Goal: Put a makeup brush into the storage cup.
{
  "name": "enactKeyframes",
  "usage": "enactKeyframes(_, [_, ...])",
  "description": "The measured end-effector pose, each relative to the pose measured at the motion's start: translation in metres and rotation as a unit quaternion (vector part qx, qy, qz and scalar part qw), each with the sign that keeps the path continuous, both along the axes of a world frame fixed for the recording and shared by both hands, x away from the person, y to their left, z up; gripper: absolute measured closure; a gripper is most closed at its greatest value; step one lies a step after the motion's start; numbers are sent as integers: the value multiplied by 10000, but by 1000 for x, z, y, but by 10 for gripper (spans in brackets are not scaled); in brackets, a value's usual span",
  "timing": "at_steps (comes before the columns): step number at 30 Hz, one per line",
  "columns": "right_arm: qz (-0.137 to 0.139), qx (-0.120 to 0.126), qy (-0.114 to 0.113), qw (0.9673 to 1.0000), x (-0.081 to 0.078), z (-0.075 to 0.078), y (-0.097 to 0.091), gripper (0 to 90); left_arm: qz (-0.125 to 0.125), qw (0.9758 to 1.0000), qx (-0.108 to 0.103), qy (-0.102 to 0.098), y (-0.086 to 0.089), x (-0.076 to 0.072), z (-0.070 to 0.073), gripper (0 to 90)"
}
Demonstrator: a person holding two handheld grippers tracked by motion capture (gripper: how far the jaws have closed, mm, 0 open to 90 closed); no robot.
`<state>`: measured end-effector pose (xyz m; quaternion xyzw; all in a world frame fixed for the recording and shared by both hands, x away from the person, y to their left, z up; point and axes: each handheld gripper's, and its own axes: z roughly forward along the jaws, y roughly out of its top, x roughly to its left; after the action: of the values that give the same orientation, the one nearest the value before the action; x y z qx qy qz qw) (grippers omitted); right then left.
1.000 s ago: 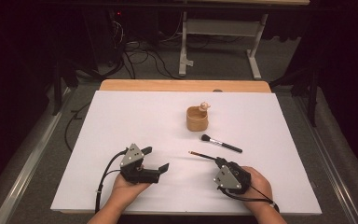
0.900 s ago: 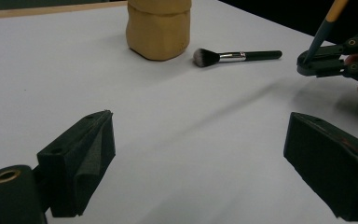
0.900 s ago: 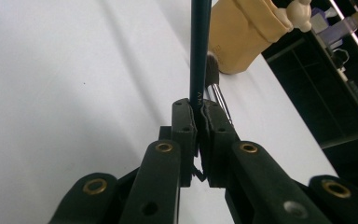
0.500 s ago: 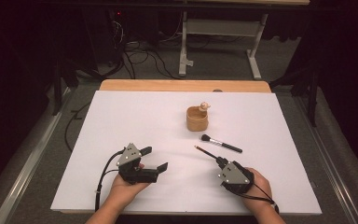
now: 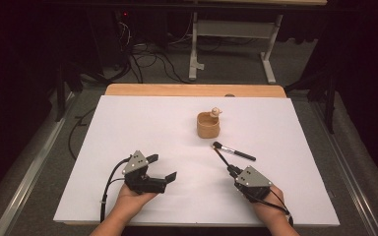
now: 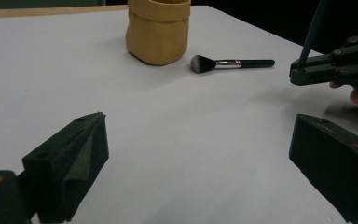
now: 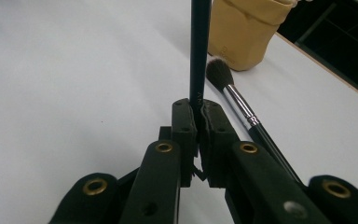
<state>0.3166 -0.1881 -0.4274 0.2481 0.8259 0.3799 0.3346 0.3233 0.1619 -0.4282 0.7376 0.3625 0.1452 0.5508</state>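
— Room on the white table [image 5: 128, 123]?
— Plenty at ten o'clock. My left gripper [image 5: 163, 167] has just been opening, nothing between.
— Right?
— My right gripper [image 5: 232, 170] clenches a thin brush [image 7: 199, 56], pointing eleven o'clock toward the pouch [image 5: 208, 125]; the powder brush [image 5: 233, 151] lies just beside it.

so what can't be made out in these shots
- Thin brush held by the right gripper: its far end is cut off by the right gripper view's top edge.
- Tan pot: rim cropped in both gripper views; its inside is too small in the high view.
- Small figure on the pot's rim: too small to identify.
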Motion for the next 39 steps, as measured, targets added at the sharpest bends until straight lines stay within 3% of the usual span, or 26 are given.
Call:
enactKeyframes(7, [-26, 552, 237, 9982, 1, 2, -3, 873, -12, 10000, -22, -20, -1, 0, 0, 43])
enactKeyframes(14, [22, 1042, 461, 9935, 2, 4, -6, 873, 35, 10000, -73, -47, 0, -1, 1, 11])
enactKeyframes(19, [3, 1161, 512, 9919, 3, 4, -8, 873, 129, 9998, -91, -150, 1, -2, 4, 1])
enactKeyframes(22, [17, 1325, 596, 9894, 4, 4, -9, 874, 134, 9997, -102, -170, 2, -2, 4, 2])
enactKeyframes(28, [34, 1361, 592, 9889, 3, 5, -9, 873, 69, 9998, -73, -189, 0, 1, 10, 1])
enactKeyframes(35, [51, 1385, 581, 9886, 3, 6, -6, 873, -60, 9994, -66, -322, -7, 7, 33, 7])
enactKeyframes(39, [85, 1313, 555, 9898, 4, 6, -4, 873, -134, 9989, -172, -426, -16, 10, 44, 7])
